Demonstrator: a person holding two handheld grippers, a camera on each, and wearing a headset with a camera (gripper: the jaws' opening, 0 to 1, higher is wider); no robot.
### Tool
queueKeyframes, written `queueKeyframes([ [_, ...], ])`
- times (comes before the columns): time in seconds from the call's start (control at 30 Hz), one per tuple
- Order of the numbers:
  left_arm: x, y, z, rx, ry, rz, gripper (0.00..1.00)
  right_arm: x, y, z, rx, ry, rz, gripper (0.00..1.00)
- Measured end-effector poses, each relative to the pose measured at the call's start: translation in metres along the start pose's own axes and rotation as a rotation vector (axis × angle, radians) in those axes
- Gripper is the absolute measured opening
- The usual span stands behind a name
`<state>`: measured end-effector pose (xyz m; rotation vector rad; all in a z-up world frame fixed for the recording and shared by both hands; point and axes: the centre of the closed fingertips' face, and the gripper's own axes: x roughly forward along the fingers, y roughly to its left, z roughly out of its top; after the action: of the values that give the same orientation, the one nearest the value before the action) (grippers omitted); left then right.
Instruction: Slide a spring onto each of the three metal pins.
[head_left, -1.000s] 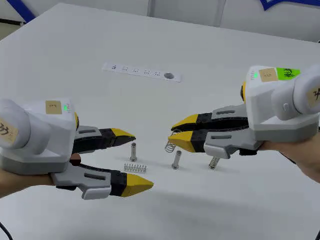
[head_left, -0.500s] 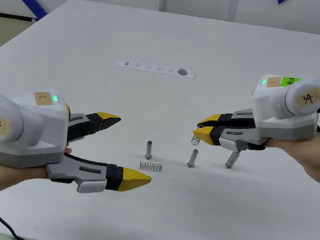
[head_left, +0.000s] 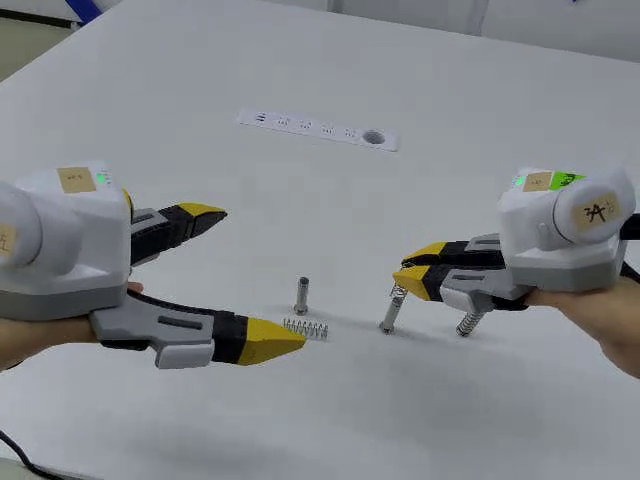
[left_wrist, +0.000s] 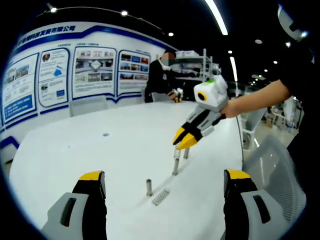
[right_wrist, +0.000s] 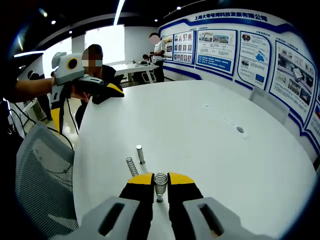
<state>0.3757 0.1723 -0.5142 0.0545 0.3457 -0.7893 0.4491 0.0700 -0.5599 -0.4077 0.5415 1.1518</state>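
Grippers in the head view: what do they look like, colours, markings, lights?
Both the left gripper and the right gripper have boxy white-and-grey housings, each with a tan sticker and a green light on top. Their fingers are grey, then black, ending in pointed yellow tips. Handwritten marks sit on the round white ends.

The left tool (head_left: 255, 276) and right tool (head_left: 408, 276) have white housings, black-grey jaws, yellow tips, green lights.

An office meeting room or showroom: a big white table (right_wrist: 210, 150), mesh chairs (right_wrist: 37, 175), blue-edged poster boards (left_wrist: 92, 71) along the wall and strip lights (left_wrist: 216, 17) overhead.
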Motion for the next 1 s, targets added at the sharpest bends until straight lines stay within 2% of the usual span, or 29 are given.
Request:
queueKeyframes([
  [0.4, 0.0, -0.001, -0.006, -0.013, 0.008, -0.002, 1.0, 0.003, -0.004, -0.003, 0.052, 0.006, 0.004, 0.11],
  [0.6, 0.002, -0.002, -0.006, -0.021, 0.002, -0.005, 1.0, 0.002, -0.001, -0.005, 0.054, 0.023, 0.007, 0.11],
  [0.77, 0.003, -0.002, -0.006, -0.022, 0.003, -0.006, 1.0, 0.004, -0.001, -0.011, 0.073, 0.044, 0.007, 0.11],
  [1.0, 0.001, -0.001, -0.008, -0.024, 0.011, -0.006, 1.0, 0.015, 0.002, -0.022, 0.047, 0.07, 0.007, 0.11],
])
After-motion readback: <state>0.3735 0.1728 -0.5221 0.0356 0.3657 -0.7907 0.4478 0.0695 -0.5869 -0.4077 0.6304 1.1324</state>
